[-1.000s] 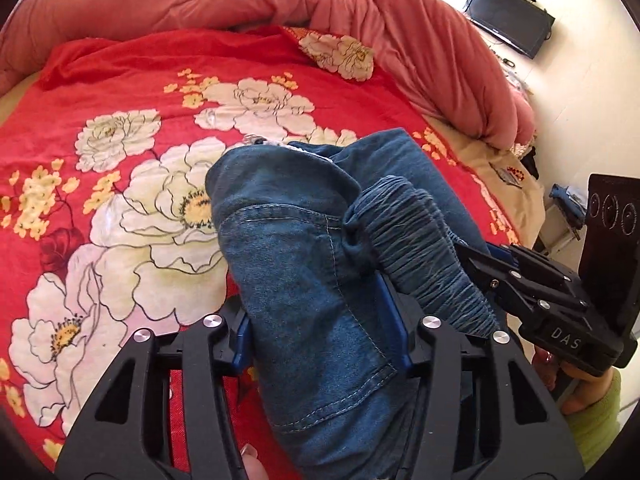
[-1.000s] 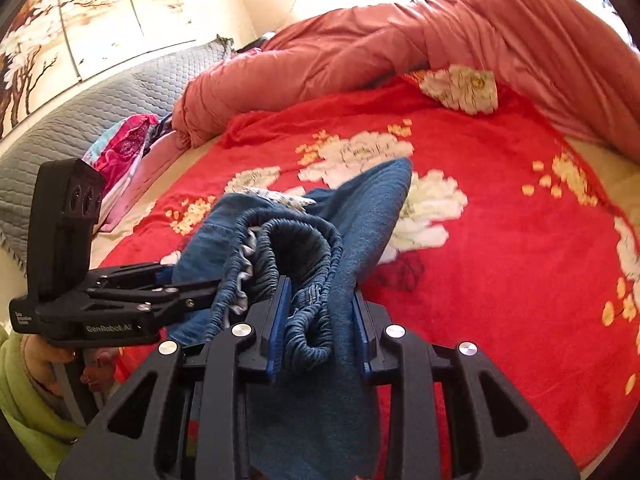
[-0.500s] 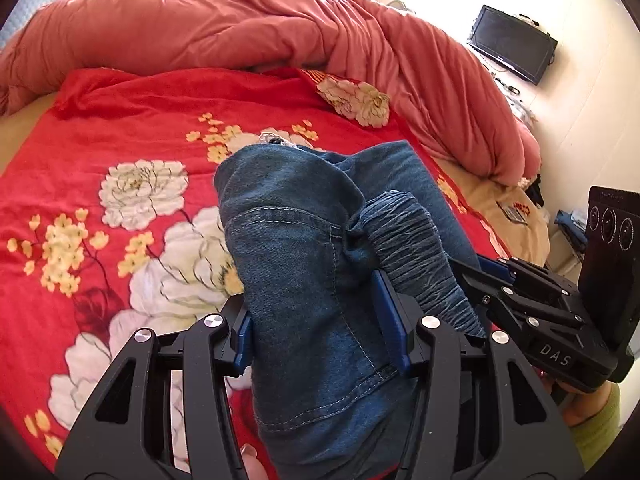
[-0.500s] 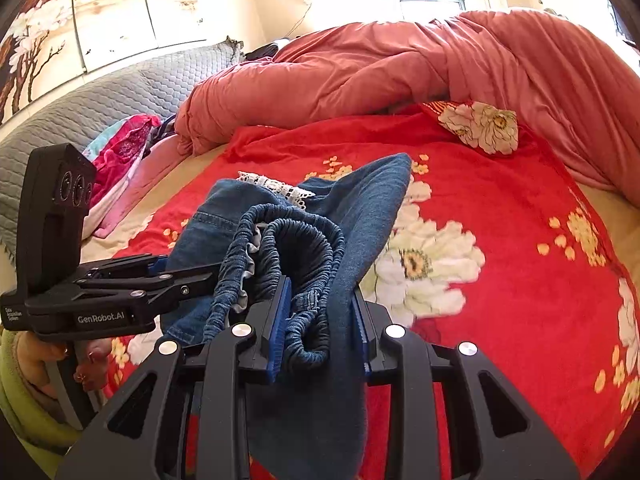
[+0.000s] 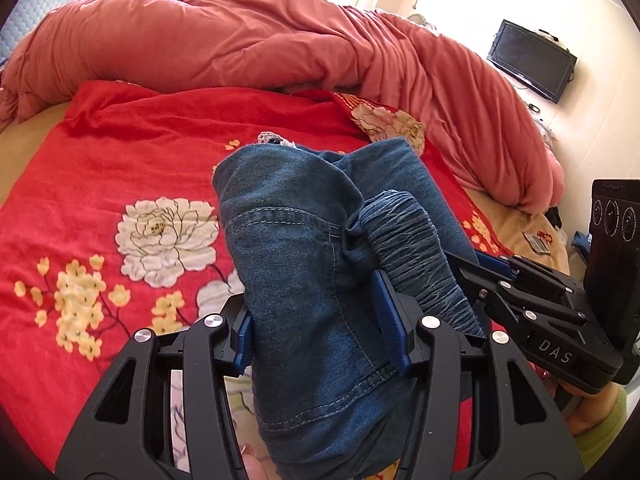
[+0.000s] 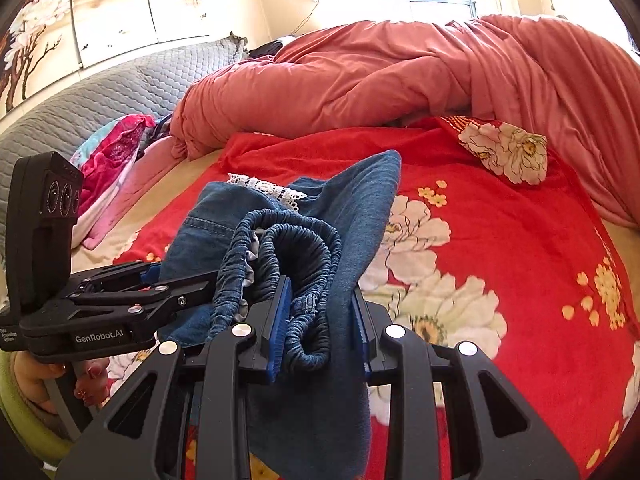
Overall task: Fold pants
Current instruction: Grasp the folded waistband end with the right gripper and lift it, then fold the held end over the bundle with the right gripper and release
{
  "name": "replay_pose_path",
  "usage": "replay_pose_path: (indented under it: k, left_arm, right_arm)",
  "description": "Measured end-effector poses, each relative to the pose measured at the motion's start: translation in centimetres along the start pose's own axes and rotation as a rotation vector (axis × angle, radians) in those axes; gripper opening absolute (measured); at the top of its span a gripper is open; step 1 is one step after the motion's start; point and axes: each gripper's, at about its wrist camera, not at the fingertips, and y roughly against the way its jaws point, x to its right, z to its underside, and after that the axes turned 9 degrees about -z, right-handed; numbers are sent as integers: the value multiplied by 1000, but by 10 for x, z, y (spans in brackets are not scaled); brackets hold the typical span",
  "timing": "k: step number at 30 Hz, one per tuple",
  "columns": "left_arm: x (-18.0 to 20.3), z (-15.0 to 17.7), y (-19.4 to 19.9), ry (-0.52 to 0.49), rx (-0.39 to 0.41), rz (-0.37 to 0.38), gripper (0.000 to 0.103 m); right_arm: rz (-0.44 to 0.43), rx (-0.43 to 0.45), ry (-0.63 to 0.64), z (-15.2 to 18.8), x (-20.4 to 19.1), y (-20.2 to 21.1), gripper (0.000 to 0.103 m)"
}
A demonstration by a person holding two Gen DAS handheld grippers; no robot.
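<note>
Blue denim pants (image 5: 304, 264) with a gathered elastic waistband (image 6: 296, 248) hang bunched between both grippers, lifted above a red flowered bedspread (image 5: 100, 184). My left gripper (image 5: 320, 320) is shut on a thick fold of the denim near a seam. My right gripper (image 6: 320, 312) is shut on the waistband and the fabric beside it. The right gripper shows in the left wrist view (image 5: 532, 308) at the right, and the left gripper shows in the right wrist view (image 6: 120, 296) at the left. A white lace edge (image 6: 264, 188) peeks out behind the pants.
A rumpled salmon duvet (image 5: 248, 40) lies along the far side of the bed. A grey quilted headboard (image 6: 100, 92) and bright clothes (image 6: 112, 160) are at the left. A black TV (image 5: 528, 60) hangs on the right wall.
Both grippers have lifted the pants higher and farther over the bed, still holding them. More of the duvet and room shows now.
</note>
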Motion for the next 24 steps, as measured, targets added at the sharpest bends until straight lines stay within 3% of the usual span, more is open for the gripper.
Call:
replay_pose_path:
  k: [9,24]
  left_arm:
    - [-4,-9,-24,-9,-11,-24,44]
    - [-13,2,-52,2,-56,-78,44]
  right_arm:
    - [27,-30,-2,-8,17,-25,27]
    - [81,-84,-56,11,41,-51,27]
